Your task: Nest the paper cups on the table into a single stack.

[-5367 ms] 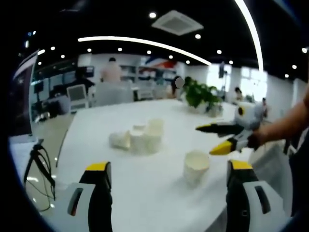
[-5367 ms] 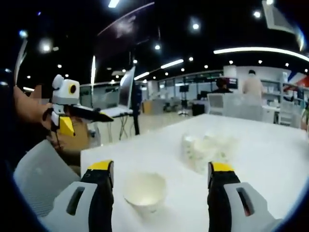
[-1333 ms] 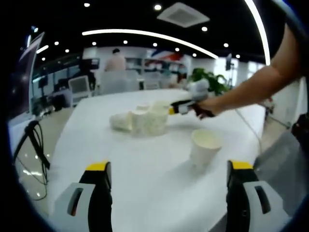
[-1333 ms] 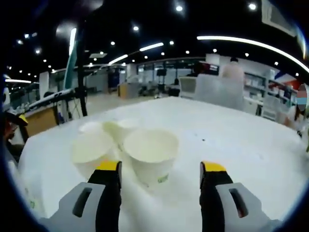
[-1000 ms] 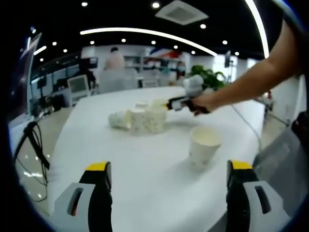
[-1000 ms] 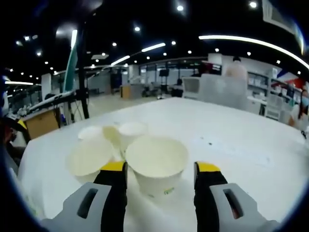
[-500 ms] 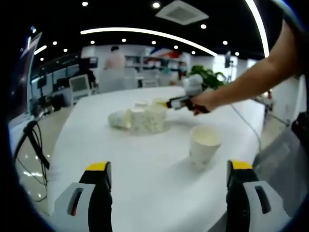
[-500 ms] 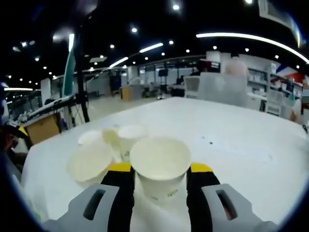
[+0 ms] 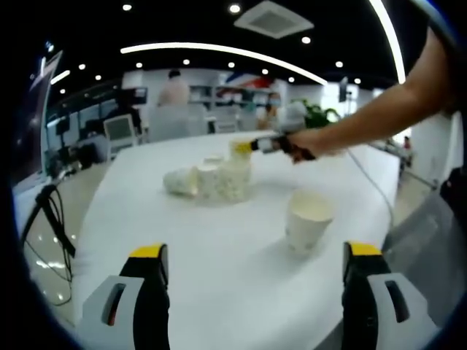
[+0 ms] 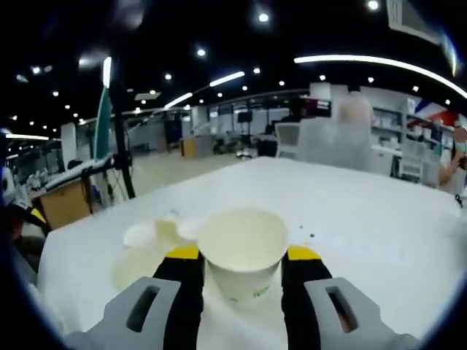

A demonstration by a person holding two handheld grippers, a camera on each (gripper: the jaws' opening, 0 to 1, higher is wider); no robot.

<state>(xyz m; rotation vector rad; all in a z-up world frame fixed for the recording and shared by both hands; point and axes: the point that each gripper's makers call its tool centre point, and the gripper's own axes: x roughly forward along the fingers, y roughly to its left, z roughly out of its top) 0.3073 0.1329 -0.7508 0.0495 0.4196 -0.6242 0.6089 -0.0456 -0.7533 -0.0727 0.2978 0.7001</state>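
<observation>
So, quick rundown of where things sit:

Progress: barely started, I'd say. No stack exists yet; the cups are all loose on the white table [image 9: 219,277].

Cup in play: one paper cup [image 10: 241,251] sits upright between the jaws of the right gripper [image 10: 241,257], mouth up. From the left gripper view you can see that same gripper [image 9: 252,146] out over the cluster with the cup [image 9: 241,148] at its tip, looking raised above the others.

Right gripper: jaws closed in snug on both sides of the cup wall, so it has a hold on it.

Cluster: the remaining cups [image 9: 211,181] are bunched near the table's middle, at least one lying on its side. In the right gripper view they [image 10: 149,244] show blurry just beside and below the held cup.

Lone cup: another cup [image 9: 309,219] stands upright by itself, nearer the left gripper, apart from the cluster.

Left gripper: the left gripper [image 9: 252,273] has its jaws spread wide, nothing between them, touching nothing.

Left to do: pretty much all the nesting. My guess is the held cup goes into another one first, then the rest get gathered one by one.
</observation>
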